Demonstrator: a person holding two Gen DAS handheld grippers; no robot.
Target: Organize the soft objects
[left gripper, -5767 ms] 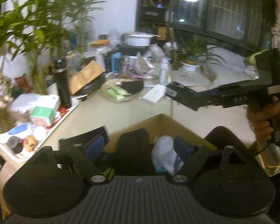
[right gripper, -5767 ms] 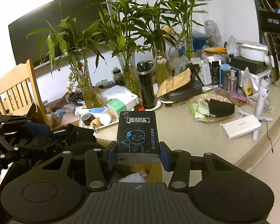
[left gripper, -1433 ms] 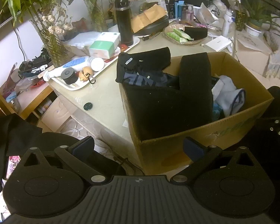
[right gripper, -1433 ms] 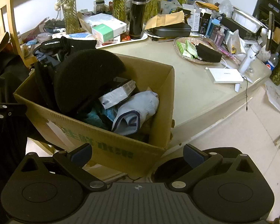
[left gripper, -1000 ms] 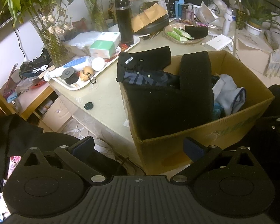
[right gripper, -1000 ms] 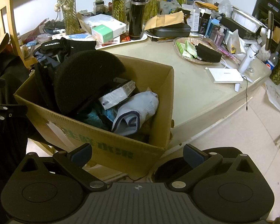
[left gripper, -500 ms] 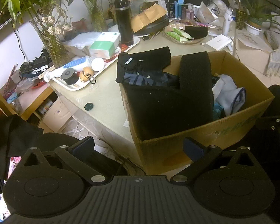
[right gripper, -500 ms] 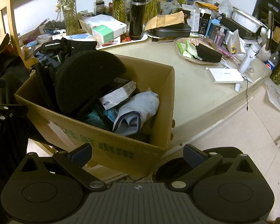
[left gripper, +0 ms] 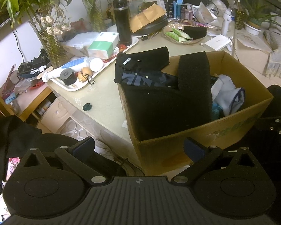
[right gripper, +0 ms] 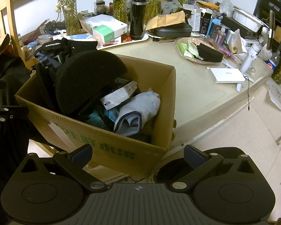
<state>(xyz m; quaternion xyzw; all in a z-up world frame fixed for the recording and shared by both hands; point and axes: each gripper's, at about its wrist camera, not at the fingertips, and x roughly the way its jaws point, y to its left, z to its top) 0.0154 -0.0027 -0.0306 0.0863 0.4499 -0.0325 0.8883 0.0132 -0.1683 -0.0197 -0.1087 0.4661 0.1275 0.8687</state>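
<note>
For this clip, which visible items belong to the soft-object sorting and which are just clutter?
Part of the job:
- brown cardboard box
- black fleece pad
- black branded garment
- pale blue folded cloth

Just lying about:
- black flask
- white flat box
- wicker tray of green packets
- bamboo vases

Left tool (left gripper: 139,147), right tool (right gripper: 137,152): spread wide, empty.
</note>
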